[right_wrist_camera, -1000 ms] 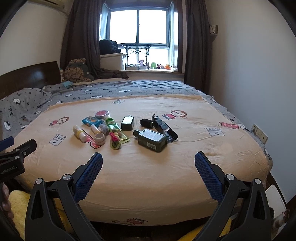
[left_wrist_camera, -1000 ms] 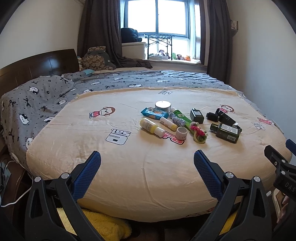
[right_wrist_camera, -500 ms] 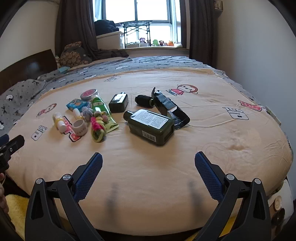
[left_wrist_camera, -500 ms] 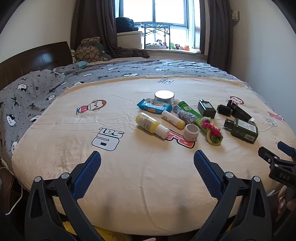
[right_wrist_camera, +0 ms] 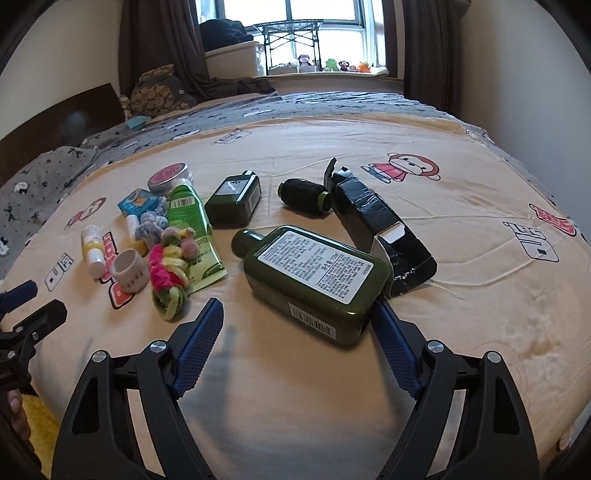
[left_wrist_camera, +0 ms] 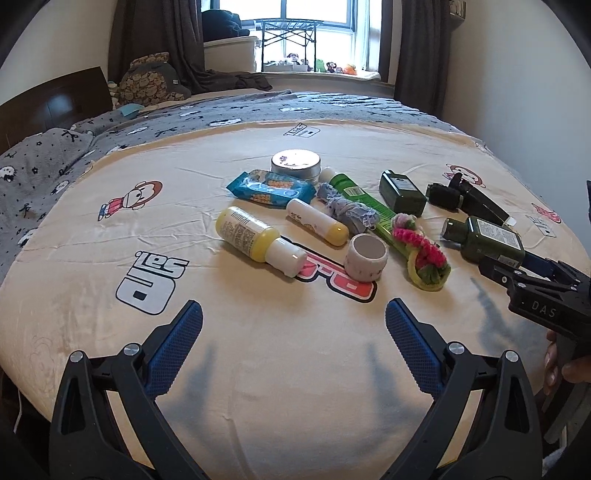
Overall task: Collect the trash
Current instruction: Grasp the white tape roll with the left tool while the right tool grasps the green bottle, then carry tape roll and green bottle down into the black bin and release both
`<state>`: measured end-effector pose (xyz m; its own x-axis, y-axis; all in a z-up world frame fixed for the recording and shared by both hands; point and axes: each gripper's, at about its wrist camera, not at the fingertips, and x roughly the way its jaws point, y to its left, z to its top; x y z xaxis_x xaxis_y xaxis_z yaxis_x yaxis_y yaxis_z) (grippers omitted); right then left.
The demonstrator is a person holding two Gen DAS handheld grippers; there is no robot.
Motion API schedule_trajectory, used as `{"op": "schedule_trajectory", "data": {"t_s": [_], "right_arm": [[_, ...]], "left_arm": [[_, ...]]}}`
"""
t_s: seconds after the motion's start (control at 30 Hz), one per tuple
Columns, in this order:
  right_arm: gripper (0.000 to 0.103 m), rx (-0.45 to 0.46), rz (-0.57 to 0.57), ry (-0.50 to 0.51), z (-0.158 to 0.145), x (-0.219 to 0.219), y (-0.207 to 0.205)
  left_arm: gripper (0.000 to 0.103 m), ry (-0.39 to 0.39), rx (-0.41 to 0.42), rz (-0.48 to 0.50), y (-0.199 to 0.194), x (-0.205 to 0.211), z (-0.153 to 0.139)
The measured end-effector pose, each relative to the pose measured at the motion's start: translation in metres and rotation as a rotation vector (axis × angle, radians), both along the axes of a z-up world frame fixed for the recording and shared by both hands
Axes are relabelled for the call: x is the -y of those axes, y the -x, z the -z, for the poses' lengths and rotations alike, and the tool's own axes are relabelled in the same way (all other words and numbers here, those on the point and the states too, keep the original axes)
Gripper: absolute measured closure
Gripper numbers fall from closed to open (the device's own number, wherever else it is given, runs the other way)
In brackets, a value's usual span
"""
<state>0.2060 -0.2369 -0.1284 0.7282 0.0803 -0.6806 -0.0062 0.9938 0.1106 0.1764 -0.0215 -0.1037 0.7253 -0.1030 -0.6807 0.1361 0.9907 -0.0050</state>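
Observation:
Several items lie on the cream bed sheet. A large dark green bottle lies just ahead of my open right gripper, its base between the fingers. A torn black box lies beside it. My open left gripper hovers in front of a yellow bottle and a small white cup. A blue wrapper, a green tube and a pink and yellow knitted toy lie further in. The right gripper also shows at the left wrist view's right edge.
A round tin, a small yellow-capped tube, a small dark green bottle and a black spool lie in the cluster. A grey patterned blanket, a wooden headboard and a window lie beyond.
Both grippers have moved forward and lower over the bed, closer to the items. The large green bottle now sits between the right gripper's fingertips.

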Motion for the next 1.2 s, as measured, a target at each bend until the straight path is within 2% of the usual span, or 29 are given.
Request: {"op": "schedule_trajectory", "data": {"t_s": [0.13,0.2,0.43,0.57,0.73,0.8,1.0,1.03,1.2], "right_arm": [[0.016,-0.014,0.014,-0.003,0.002,0.005,-0.018],[0.012,-0.019,0.015,-0.014,0.003,0.006,-0.026],[0.016,-0.022,0.013,0.027,0.004,0.004,-0.037],[0.016,-0.008,0.034,0.047,0.001,0.010,-0.029],[0.016,0.016,0.044,0.014,-0.005,0.023,-0.007],[0.016,0.023,0.049,0.014,-0.006,0.025,-0.001],[0.016,0.046,0.032,0.019,-0.016,0.020,0.022],[0.020,0.051,0.029,0.021,-0.018,0.018,0.026],[0.020,0.088,0.017,0.035,-0.034,0.008,0.052]], "left_arm": [[0.010,0.028,-0.012,0.025,-0.011,0.005,0.003],[0.013,0.048,-0.024,0.044,-0.018,0.010,0.006],[0.029,0.019,-0.047,0.116,-0.040,0.039,0.017],[0.042,-0.005,-0.065,0.135,-0.052,0.049,0.024],[0.056,-0.022,-0.068,0.132,-0.065,0.054,0.032],[0.072,-0.019,-0.066,0.140,-0.068,0.055,0.031],[0.072,-0.005,-0.066,0.161,-0.051,0.054,0.021],[0.072,-0.008,-0.060,0.161,-0.044,0.052,0.018],[0.072,0.003,-0.021,0.163,-0.002,0.041,-0.003]]}}
